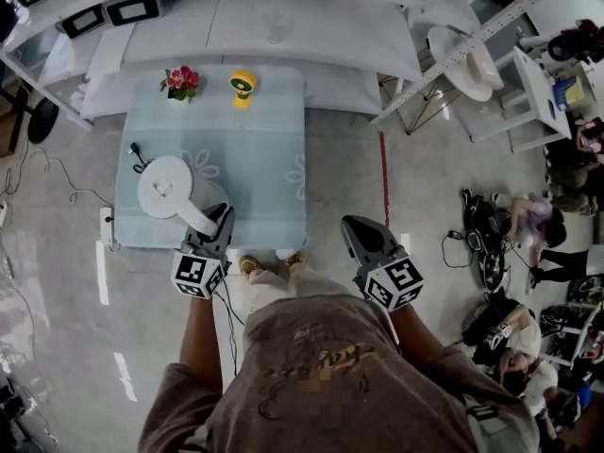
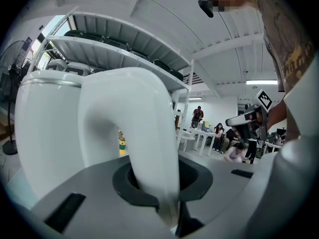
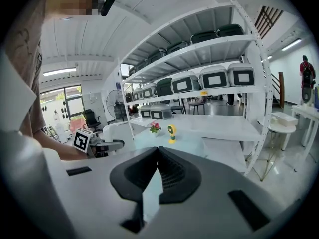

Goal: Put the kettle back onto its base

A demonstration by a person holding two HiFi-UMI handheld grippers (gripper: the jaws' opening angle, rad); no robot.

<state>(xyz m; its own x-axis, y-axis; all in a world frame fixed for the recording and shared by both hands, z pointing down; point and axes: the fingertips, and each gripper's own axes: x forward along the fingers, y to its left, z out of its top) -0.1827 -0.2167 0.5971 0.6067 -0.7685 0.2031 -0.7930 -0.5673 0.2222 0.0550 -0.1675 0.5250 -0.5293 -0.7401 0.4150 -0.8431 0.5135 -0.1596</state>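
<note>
A white kettle (image 1: 165, 187) is over the left part of the pale blue table (image 1: 264, 168), its handle (image 1: 200, 219) pointing toward me. My left gripper (image 1: 219, 223) is shut on that handle. In the left gripper view the curved handle (image 2: 129, 133) passes between the jaws of the left gripper (image 2: 159, 183), with the kettle body (image 2: 45, 128) to the left. No base shows apart from the kettle; only a black cord (image 1: 139, 155) leads out beside it. My right gripper (image 1: 357, 229) hangs off the table's right side, its jaws shut on nothing (image 3: 159, 156).
A small flower pot (image 1: 181, 81) and a yellow toy fan (image 1: 243, 87) stand at the table's far edge. White shelving (image 1: 283, 17) runs behind it. A cable (image 1: 57, 182) trails on the floor at left. People sit on the floor (image 1: 528, 225) far right.
</note>
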